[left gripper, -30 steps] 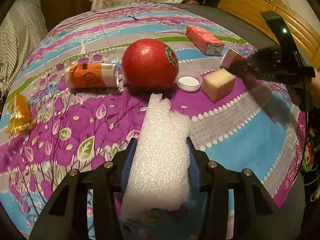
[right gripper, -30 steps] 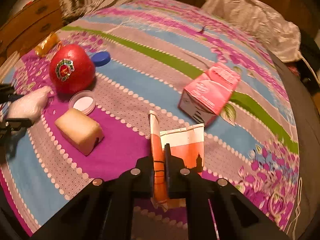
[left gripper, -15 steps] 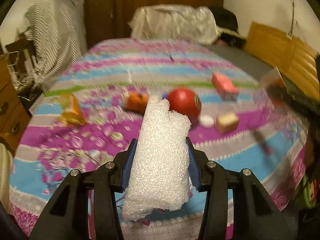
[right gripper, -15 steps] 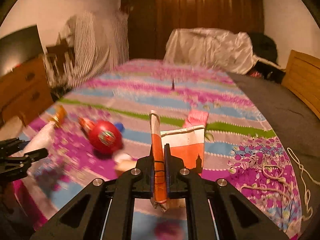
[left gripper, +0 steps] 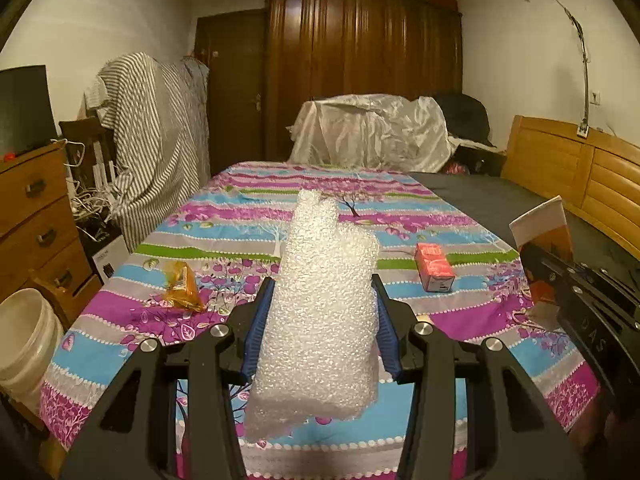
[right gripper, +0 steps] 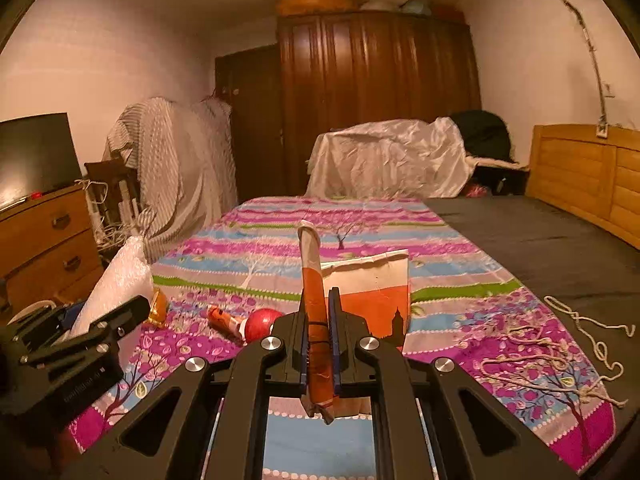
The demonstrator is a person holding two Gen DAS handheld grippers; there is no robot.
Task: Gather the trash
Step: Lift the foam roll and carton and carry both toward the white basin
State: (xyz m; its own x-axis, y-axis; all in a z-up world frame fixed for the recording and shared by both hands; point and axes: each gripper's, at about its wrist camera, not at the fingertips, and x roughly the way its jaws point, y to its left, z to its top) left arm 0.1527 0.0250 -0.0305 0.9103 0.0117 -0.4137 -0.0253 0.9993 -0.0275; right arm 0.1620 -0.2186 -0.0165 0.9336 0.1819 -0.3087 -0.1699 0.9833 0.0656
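A white roll of bubble wrap [left gripper: 324, 312] stands upright between the blue pads of my left gripper [left gripper: 322, 316], which is shut on it above the near end of the bed. My right gripper [right gripper: 319, 320] is shut on the folded edge of a flattened orange-and-white paper bag [right gripper: 372, 296], also held off the bed. Still lying on the flowered bedcover [left gripper: 280, 208] are a pink carton [left gripper: 434, 268], a crumpled orange wrapper [left gripper: 180, 286], a red apple [right gripper: 262, 322] and an orange cup [right gripper: 224, 320] on its side.
A white bucket [left gripper: 24, 336] stands on the floor at the left of the bed, below a wooden dresser [right gripper: 48, 240]. Loose cord [right gripper: 540, 348] lies on the bed's right side. A wardrobe [left gripper: 360, 72] and covered furniture [left gripper: 372, 132] stand beyond the far end.
Both grippers have lifted off the bed and tilted up with their loads still gripped. The items on the cover now lie lower and farther off, and the room has come into view.
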